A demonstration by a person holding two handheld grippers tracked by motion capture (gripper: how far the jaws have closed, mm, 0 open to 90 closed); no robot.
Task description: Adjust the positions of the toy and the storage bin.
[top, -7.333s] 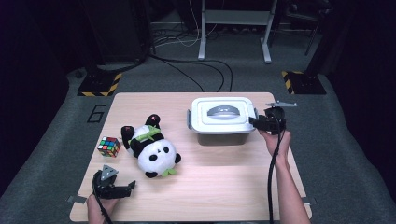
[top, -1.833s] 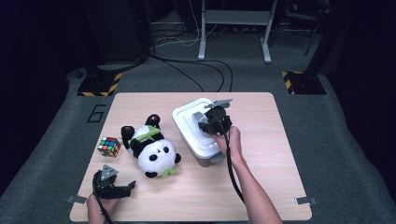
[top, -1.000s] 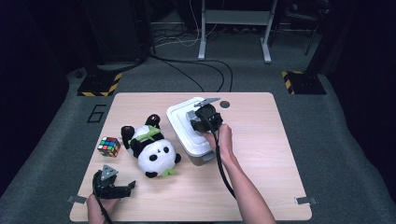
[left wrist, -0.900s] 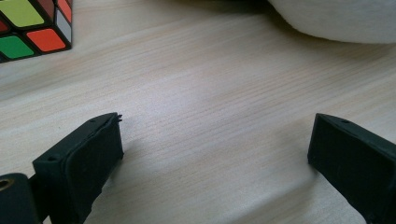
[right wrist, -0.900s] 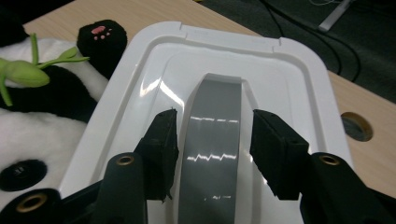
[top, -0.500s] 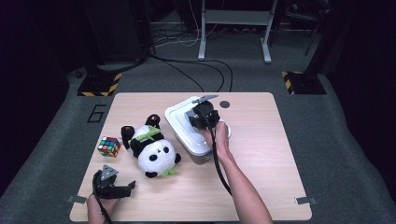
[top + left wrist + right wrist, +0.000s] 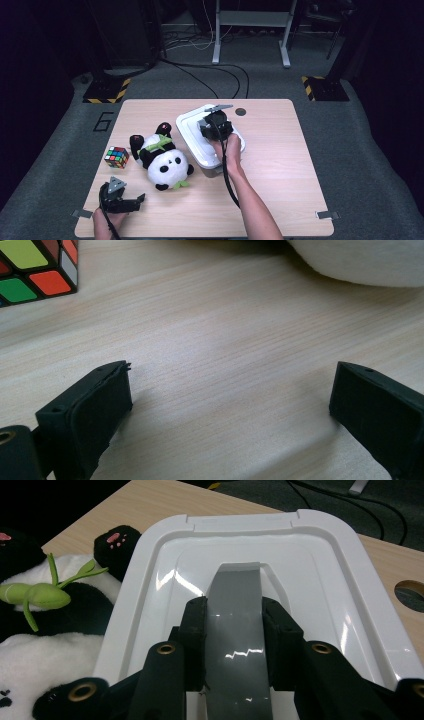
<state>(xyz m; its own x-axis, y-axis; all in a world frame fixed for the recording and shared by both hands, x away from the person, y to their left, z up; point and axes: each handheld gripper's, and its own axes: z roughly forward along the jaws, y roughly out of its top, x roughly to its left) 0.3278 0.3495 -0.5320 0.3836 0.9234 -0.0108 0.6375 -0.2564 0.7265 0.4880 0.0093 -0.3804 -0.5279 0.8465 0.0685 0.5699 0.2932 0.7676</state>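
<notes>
Grey handle on the white box lid sits clamped between our right gripper jaws, which have just closed on it; box is approx. table centre, slightly toward 12. Plush panda lies just beside the box at 9 o'clock, puzzle cube further out at 9. Our left gripper, at 7 near the table edge, has jaws wide w/ nothing between.

Lab: hazard-taped stands, floor cables
</notes>
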